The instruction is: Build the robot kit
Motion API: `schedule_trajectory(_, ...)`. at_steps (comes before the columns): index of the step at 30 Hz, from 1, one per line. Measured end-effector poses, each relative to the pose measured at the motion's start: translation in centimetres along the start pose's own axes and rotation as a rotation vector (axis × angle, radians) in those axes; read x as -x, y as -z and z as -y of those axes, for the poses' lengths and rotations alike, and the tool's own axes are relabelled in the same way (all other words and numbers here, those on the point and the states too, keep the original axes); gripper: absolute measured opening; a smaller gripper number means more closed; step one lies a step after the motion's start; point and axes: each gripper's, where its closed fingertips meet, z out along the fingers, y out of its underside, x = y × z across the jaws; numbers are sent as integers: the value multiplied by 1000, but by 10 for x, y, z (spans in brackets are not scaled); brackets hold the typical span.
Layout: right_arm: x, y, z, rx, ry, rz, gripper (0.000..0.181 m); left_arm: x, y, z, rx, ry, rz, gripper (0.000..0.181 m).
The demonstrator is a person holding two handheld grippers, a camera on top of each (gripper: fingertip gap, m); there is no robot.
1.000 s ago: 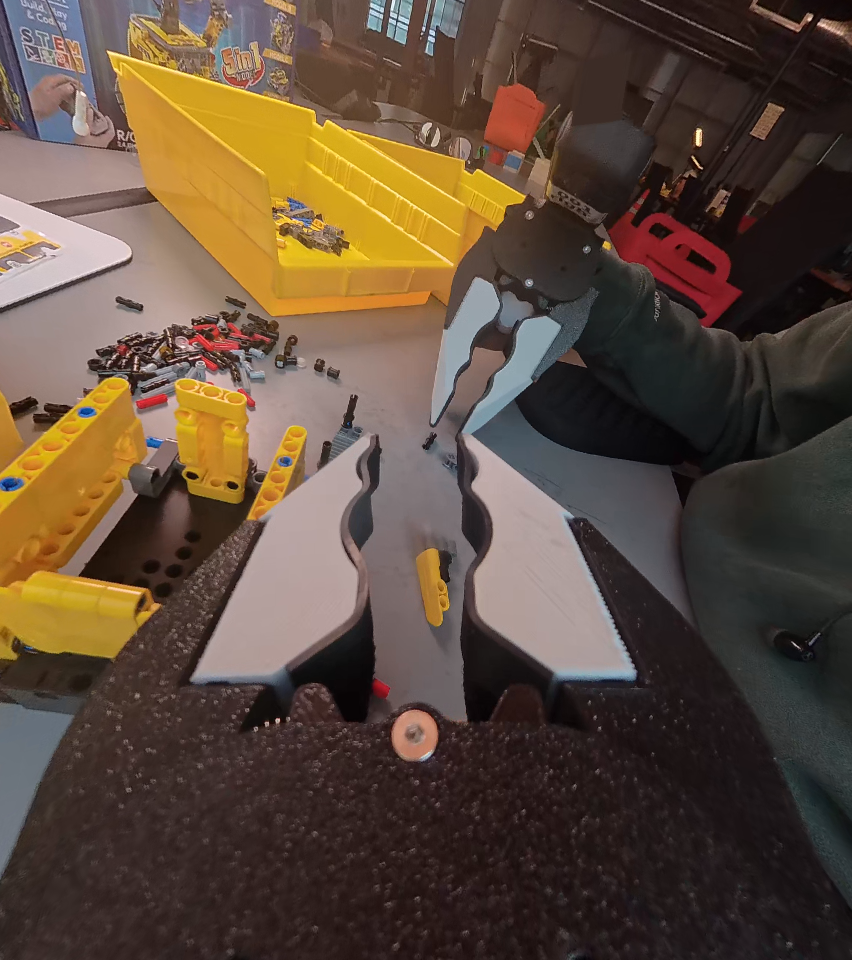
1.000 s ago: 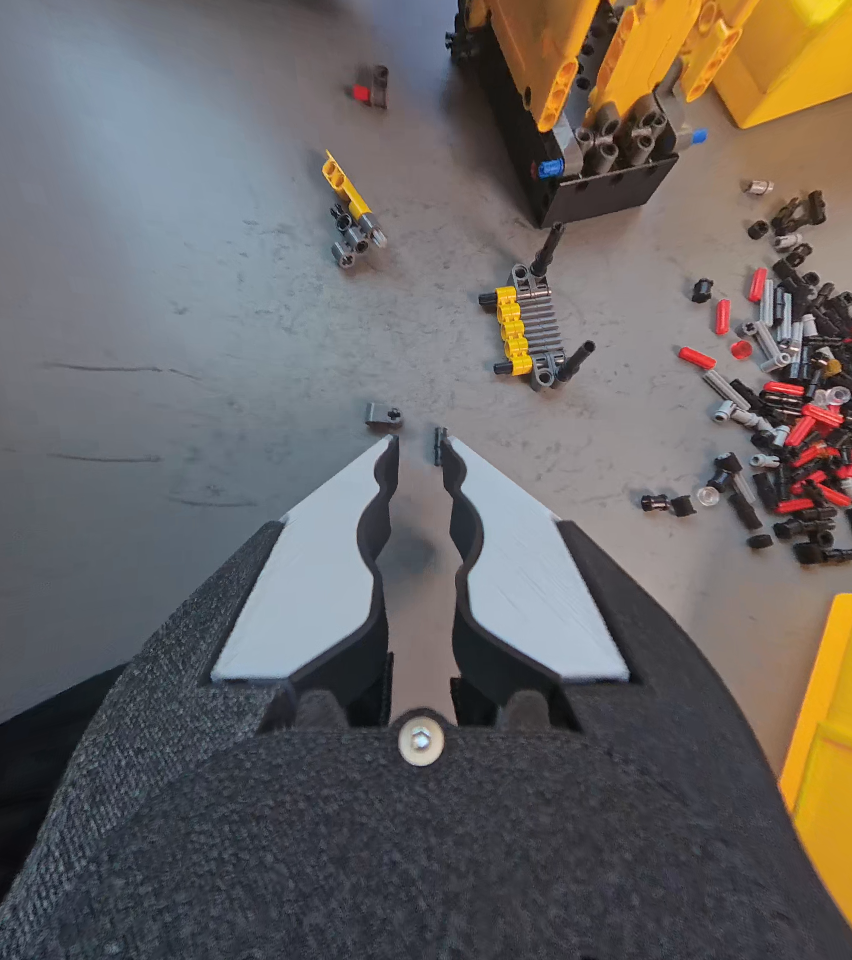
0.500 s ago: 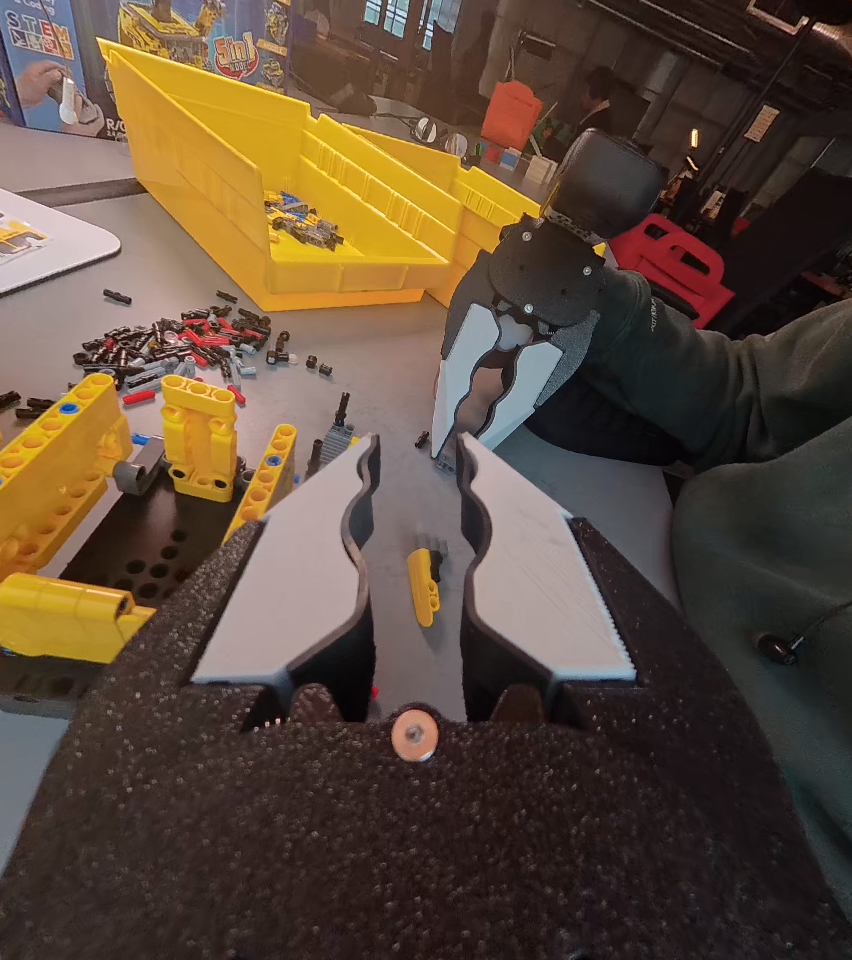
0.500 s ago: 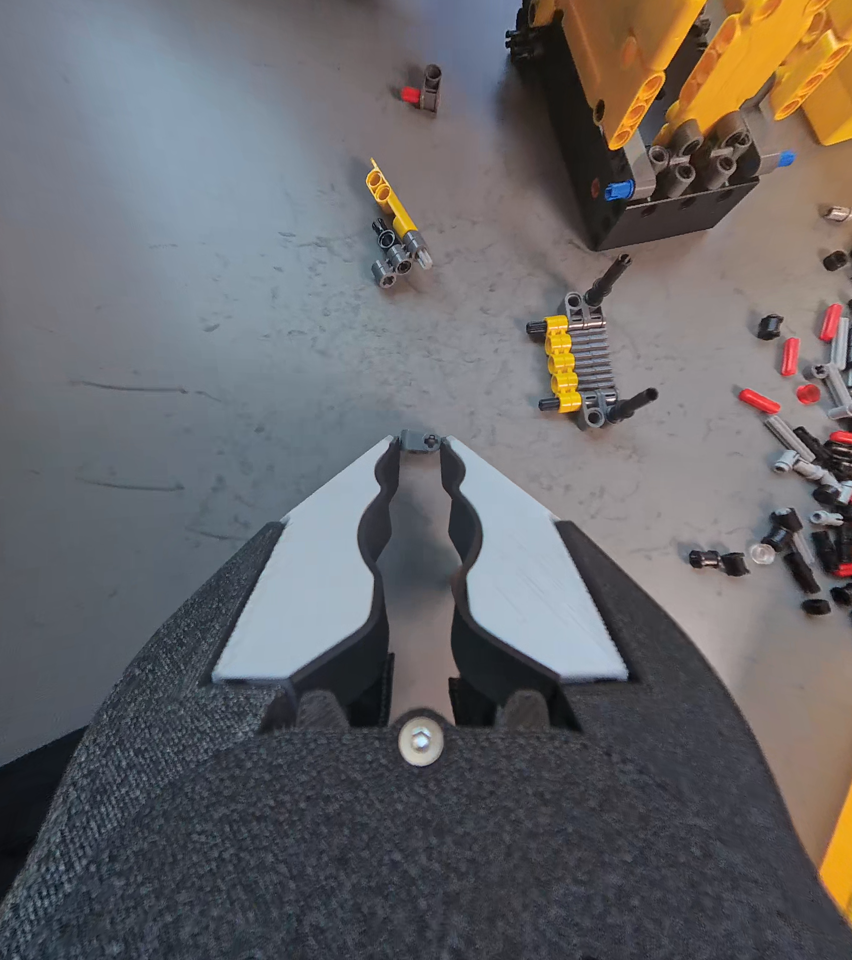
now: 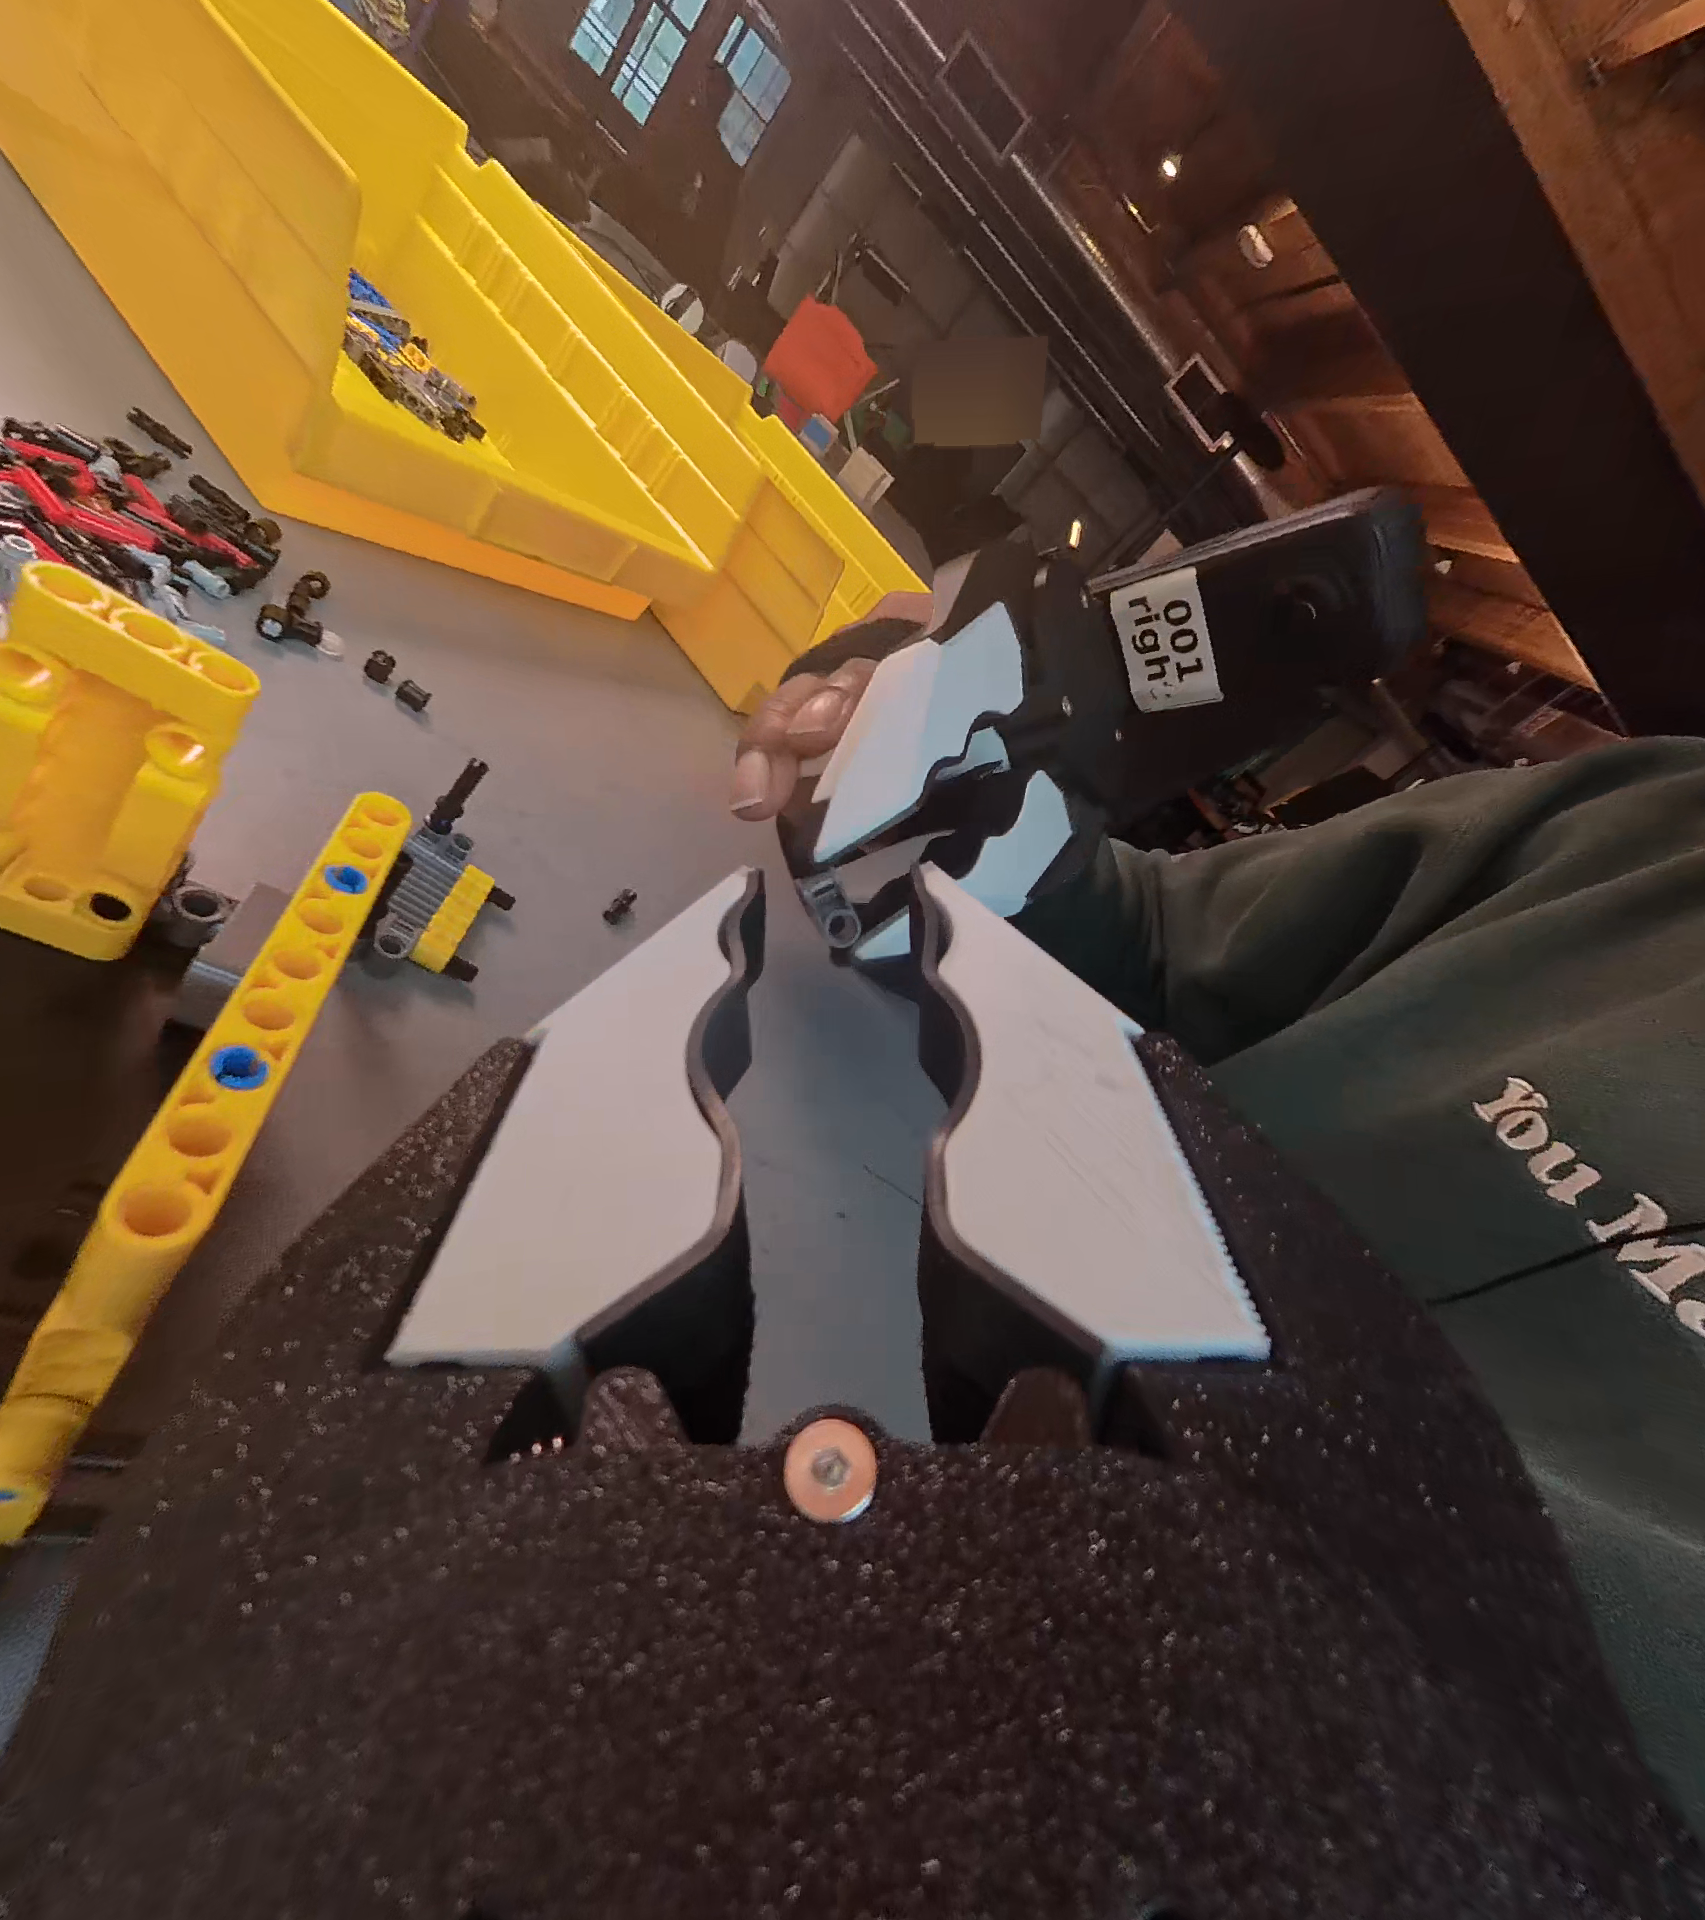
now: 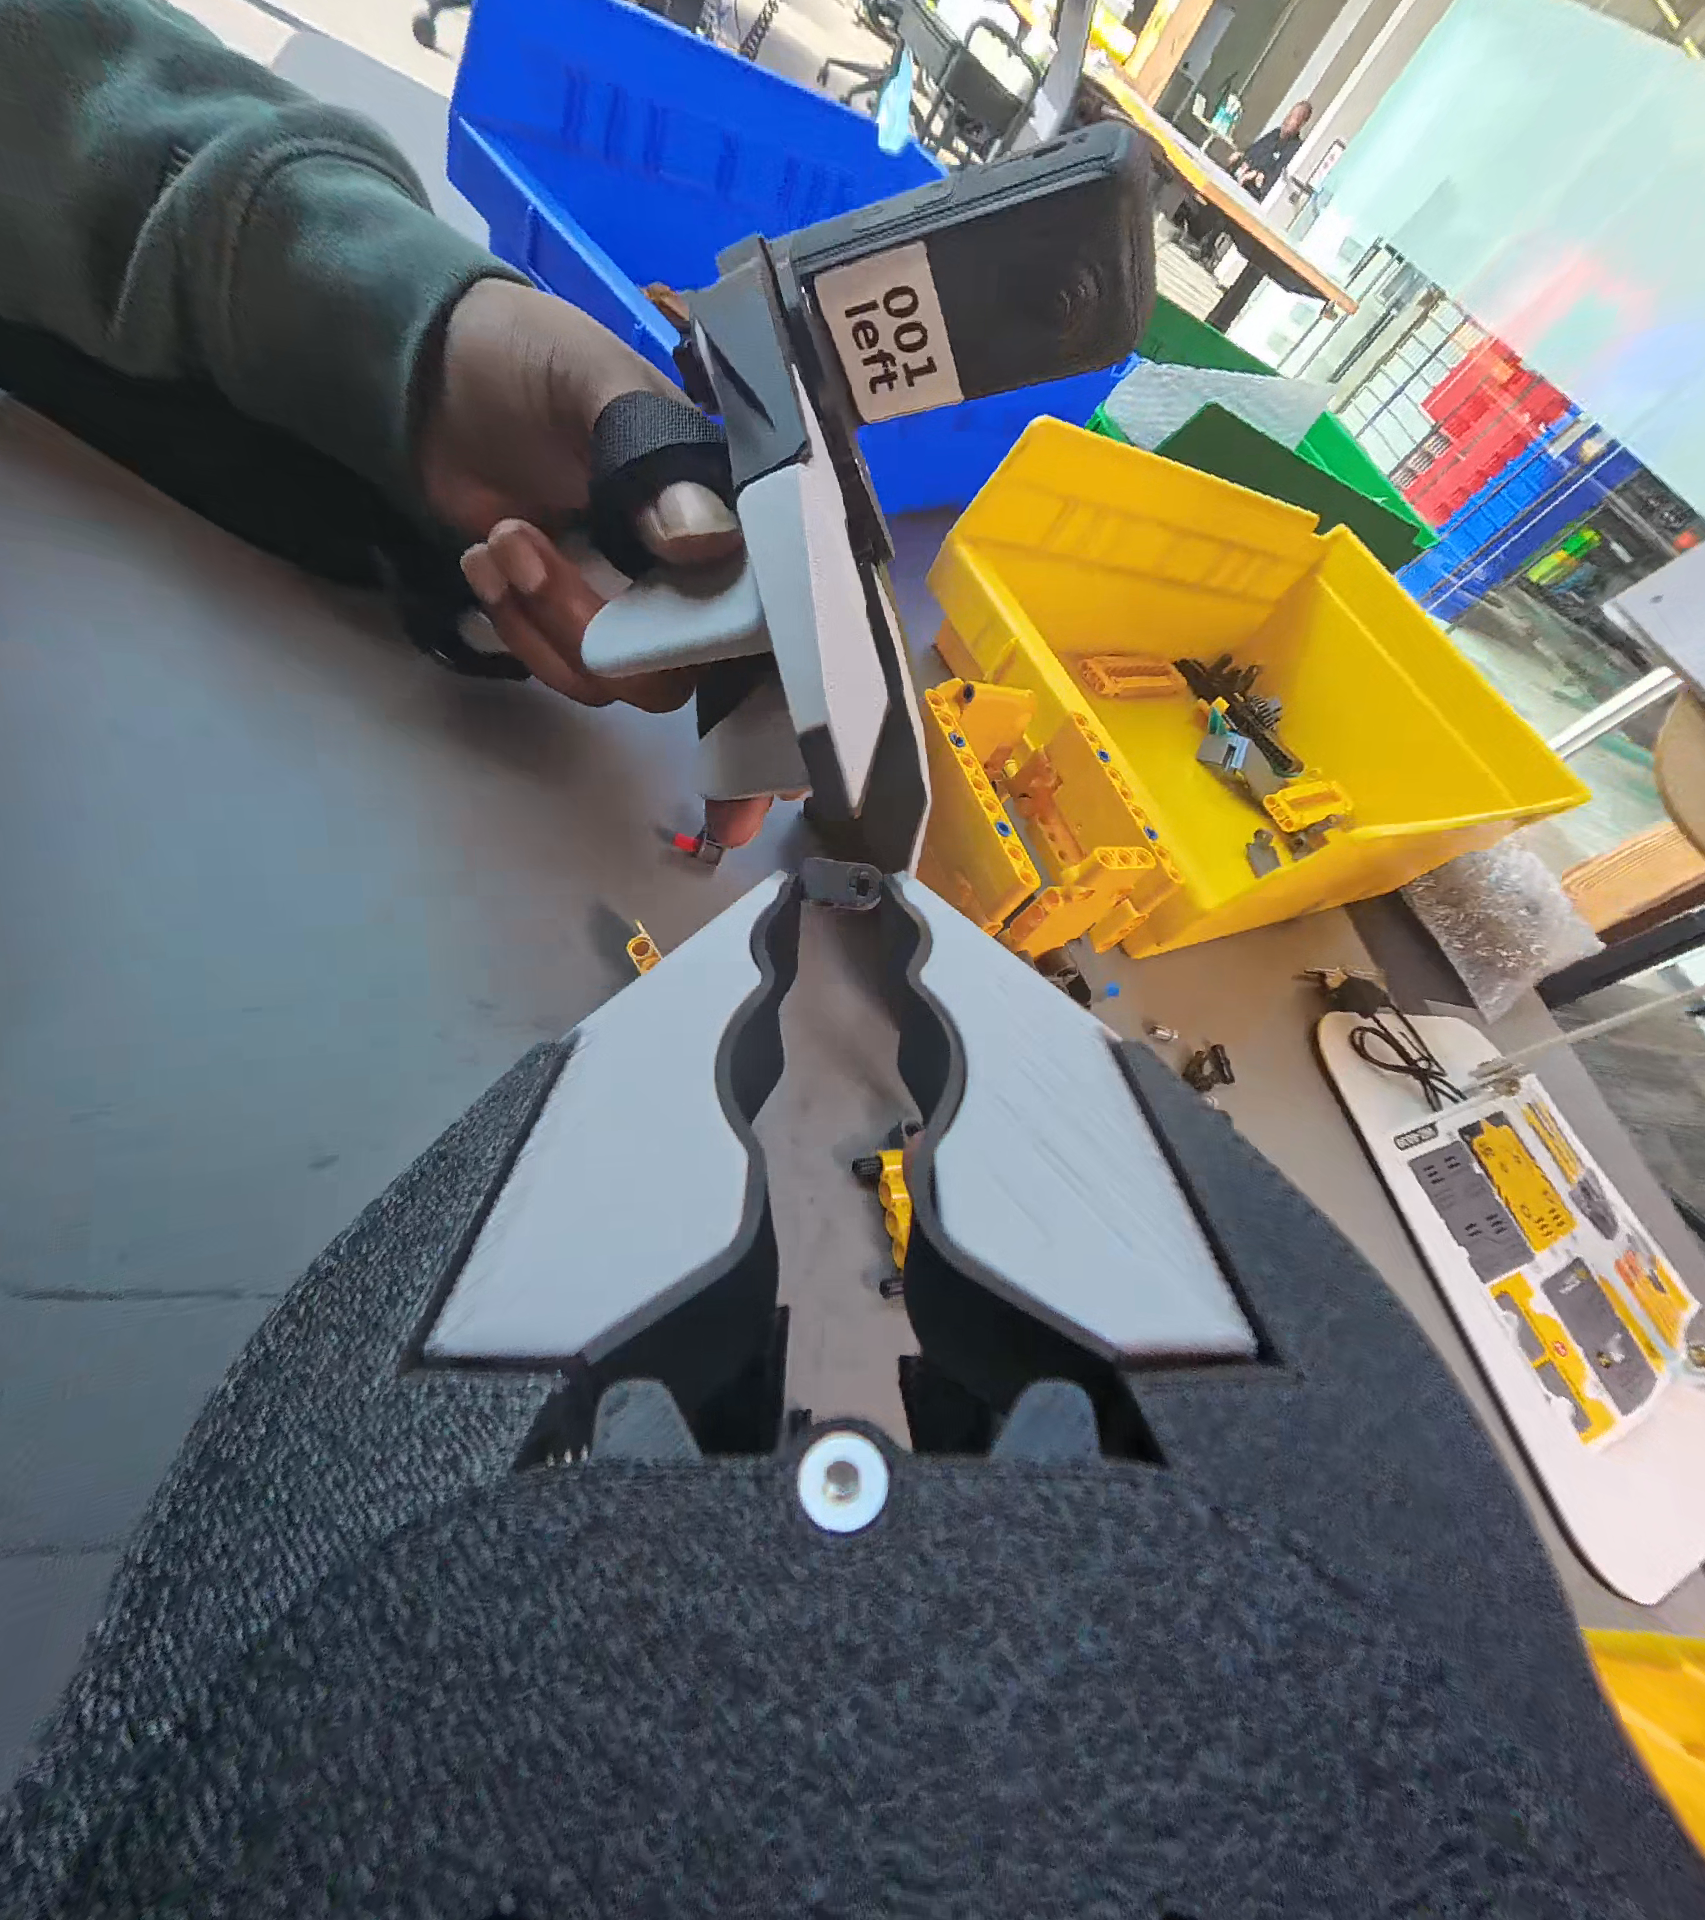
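Grey table (image 6: 152,935): right gripper (image 6: 840,883) pinches a grey connector (image 6: 840,883) crosswise (hole seen only from left); left gripper (image 5: 832,883) gapes.

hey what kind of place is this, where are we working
Probably a shared workshop or maker space. A grey worktable holds yellow parts bins and loose building-toy pieces, with stacked blue crates and more desks behind. The right tool grips a small grey connector.

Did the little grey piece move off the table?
Yes. The little grey piece left the table; the right tool lifted it up beside the left tool.
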Motion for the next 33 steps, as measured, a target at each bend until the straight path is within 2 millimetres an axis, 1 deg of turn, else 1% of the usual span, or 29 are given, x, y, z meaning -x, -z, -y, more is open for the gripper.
schedule_trajectory(2, 1, -2, 0, 3, 45, -22, 15, 1, 0, -2, 8, 21, -4, 20)
schedule_trajectory(4, 1, -3, 0, 3, 64, -31, 15, 6, -1, -5, 28, 25, 22, 9)
schedule_trajectory(6, 0, -3, 0, 5, 93, -51, 15, 6, 0, -6, 26, 29, 20, 8)
schedule_trajectory(15, -7, 2, 4, -5, 129, -108, 15, 5, 4, 0, -11, 52, -5, 6)
schedule_trajectory(19, -3, 1, 6, -6, 148, -95, 14, 2, 0, -4, 8, 56, -35, 13)
schedule_trajectory(23, -2, 1, 7, -9, 161, -100, 14, -1, -2, -7, 24, 48, -51, 6)
schedule_trajectory(25, -3, 4, 15, -52, 140, -103, 15, -8, -1, -3, 1, 74, -108, 6)
schedule_trajectory(29, -4, 11, 35, -160, 81, -100, 15, -28, 4, 7, -71, 216, -305, 6)
schedule_trajectory(33, -5, 14, 41, -184, 76, -113, 14, -35, 5, 11, -105, 317, -410, 6)
